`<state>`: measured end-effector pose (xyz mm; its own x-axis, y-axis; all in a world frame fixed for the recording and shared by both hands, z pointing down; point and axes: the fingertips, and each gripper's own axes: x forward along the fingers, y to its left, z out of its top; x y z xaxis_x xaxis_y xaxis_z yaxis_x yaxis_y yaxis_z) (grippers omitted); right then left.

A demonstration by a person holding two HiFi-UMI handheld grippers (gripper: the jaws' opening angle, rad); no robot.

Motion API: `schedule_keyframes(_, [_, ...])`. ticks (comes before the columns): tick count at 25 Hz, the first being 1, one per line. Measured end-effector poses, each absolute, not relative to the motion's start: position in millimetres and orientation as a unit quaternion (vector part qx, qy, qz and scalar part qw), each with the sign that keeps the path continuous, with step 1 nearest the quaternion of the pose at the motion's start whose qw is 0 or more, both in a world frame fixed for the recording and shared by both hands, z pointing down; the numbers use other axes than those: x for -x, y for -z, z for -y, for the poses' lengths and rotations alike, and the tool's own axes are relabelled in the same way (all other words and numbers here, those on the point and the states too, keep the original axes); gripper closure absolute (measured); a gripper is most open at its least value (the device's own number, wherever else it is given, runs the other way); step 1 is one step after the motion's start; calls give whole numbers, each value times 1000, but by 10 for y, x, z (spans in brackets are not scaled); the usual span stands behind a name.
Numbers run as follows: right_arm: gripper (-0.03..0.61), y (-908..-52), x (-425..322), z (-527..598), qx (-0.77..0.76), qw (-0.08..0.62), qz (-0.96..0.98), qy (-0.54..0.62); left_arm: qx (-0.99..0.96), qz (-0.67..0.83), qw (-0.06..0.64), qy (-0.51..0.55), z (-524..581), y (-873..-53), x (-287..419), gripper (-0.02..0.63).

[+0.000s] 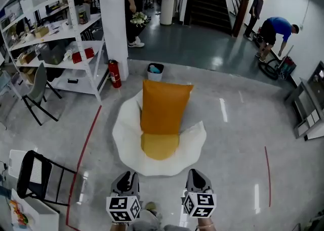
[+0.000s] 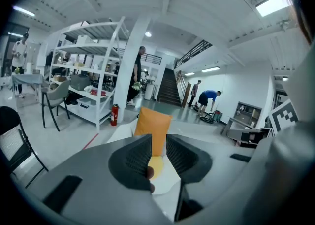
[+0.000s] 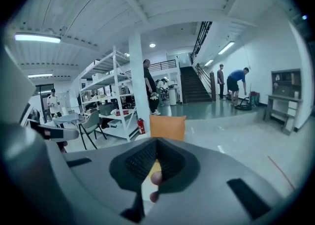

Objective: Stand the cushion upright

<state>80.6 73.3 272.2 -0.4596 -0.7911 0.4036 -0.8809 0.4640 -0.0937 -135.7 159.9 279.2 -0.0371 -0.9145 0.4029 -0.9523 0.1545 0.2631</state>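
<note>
On the white floor seat (image 1: 126, 134) the orange cushion (image 1: 163, 106) looks soft and light; pinch its top corners. Left claw (image 2: 158, 146) is spread partway, right claw (image 3: 156, 154) squeezed together, both empty.

— The cushion (image 1: 164, 106) looks like matt orange cloth, and the white floor seat (image 1: 124, 129) under it like soft matt fabric.
— The floor (image 1: 238, 119) is smooth, glossy grey and mirrors the lights. The shelving rack (image 1: 53, 34) seems white-painted metal. The left gripper (image 2: 158, 145) has ribbed, dull black pads (image 2: 137, 157).

Open, empty tongs (image 2: 158, 143) face the upright orange cushion (image 2: 153, 120).
</note>
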Motion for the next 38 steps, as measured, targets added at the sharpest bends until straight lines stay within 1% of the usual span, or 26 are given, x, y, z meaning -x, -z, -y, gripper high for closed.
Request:
schedule_keyframes(4, [561, -2614, -972, -948, -491, 159, 844, -143, -675, 697, 240, -41, -1632, -2642, 983, 523])
schedule_keyframes(8, [561, -2520, -1100, -1172, -482, 137, 851, -160, -683, 679, 264, -38, -1786, -2638, 713, 525])
schedule_keyframes(11, [561, -2485, -1264, -1287, -479, 121, 854, -165, -683, 681, 262, -47, -1899, -2642, 533, 527])
schedule_keyframes(13, [561, -2455, -1342, -1347, -477, 112, 856, -164, -680, 684, 257, -53, -1981, -2621, 450, 558])
schedule_keyframes(14, [561, -2438, -1368, -1377, -476, 109, 857, -164, -678, 686, 258, -54, -2030, -2621, 423, 587])
schedule_keyframes(15, [561, -2421, -1388, -1410, -475, 108, 857, -165, -676, 687, 261, -56, -2087, -2630, 403, 598])
schedule_keyframes(19, [561, -2398, -1494, -1536, -471, 99, 860, -169, -665, 690, 277, -66, -2340, -2680, 308, 598])
schedule_keyframes(23, [561, -2427, -1585, -1603, -474, 94, 857, -178, -658, 698, 273, -79, -2489, -2662, 278, 598])
schedule_keyframes(29, [561, -2521, -1688, -1710, -482, 92, 850, -191, -651, 707, 264, -86, -2635, -2613, 265, 615])
schedule_keyframes(33, [561, -2551, -1841, -1795, -495, 96, 842, -193, -655, 705, 255, -93, -2737, -2562, 150, 615])
schedule_keyframes(38, [563, -2534, -2058, -1881, -508, 80, 835, -198, -658, 704, 241, -118, -2802, -2567, -1, 615])
